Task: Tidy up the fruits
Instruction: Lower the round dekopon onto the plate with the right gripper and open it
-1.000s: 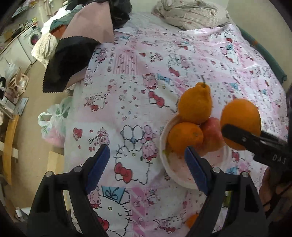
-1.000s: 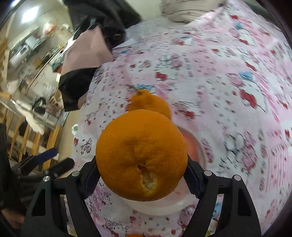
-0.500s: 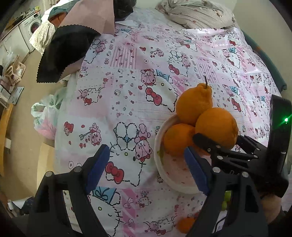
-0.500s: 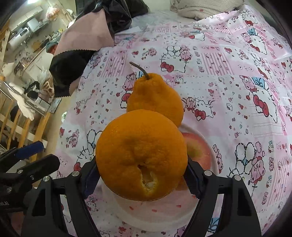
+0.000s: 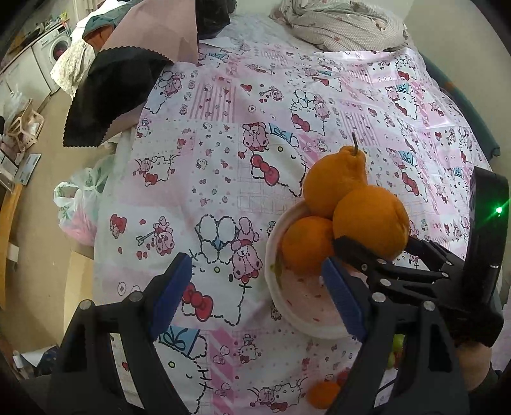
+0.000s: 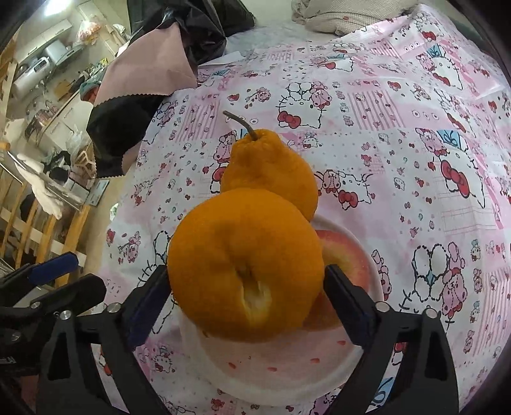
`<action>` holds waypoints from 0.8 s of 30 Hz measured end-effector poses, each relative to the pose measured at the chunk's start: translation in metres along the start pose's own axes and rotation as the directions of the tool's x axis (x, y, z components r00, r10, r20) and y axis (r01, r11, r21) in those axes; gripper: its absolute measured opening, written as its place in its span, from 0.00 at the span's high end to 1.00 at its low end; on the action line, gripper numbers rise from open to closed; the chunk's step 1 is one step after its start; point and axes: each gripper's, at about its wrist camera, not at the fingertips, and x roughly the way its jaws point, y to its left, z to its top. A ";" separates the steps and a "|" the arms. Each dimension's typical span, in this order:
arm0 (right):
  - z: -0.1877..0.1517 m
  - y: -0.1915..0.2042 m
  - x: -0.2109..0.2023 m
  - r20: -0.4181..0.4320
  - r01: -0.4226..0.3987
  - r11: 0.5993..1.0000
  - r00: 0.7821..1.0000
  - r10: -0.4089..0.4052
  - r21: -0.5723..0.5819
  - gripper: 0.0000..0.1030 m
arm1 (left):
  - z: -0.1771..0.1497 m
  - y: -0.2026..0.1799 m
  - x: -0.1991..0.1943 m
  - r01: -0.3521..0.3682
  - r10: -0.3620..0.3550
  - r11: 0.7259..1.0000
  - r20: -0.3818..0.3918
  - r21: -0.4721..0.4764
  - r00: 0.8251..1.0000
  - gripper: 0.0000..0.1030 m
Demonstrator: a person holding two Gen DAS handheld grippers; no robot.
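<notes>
Between the opening right gripper (image 6: pixel 246 284) jaws sits the big orange (image 6: pixel 246 265), stemmed fruit (image 6: pixel 271 172) at twelve o'clock; left gripper (image 5: pixel 258 300) gapes empty.

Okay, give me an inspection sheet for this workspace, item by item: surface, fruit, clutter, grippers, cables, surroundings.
Surface: cartoon-print pink tablecloth.
Job's things: white bowl holding a stemmed orange, small orange and apple; big orange atop the pile; another orange on the cloth.
Clutter: pink and black cloths, bundled bedding.
Grippers: left gripper open, empty; right gripper jaws opening, big orange between them.
Cables: nothing seen.
Surroundings: washing machine, plastic bag on the floor.
</notes>
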 end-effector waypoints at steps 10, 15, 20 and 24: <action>-0.002 -0.007 -0.044 0.054 -0.018 1.000 0.998 0.018 0.014 0.05 | -0.002 0.000 -0.008 -0.011 0.011 1.000 0.024 0.013 1.000 0.21; -0.012 -0.006 -0.074 0.095 -0.019 0.999 0.995 0.016 0.030 0.05 | -0.008 -0.001 -0.023 -0.006 0.004 1.000 0.058 0.029 0.998 0.21; -0.029 -0.009 -0.102 0.131 -0.017 0.998 0.991 0.008 0.067 0.05 | -0.019 -0.005 -0.037 0.005 -0.009 0.999 0.080 0.045 0.997 0.21; -0.044 -0.011 -0.118 0.144 0.006 0.997 0.989 -0.018 0.081 0.05 | -0.032 -0.011 -0.043 0.018 -0.023 0.998 0.079 0.056 0.997 0.21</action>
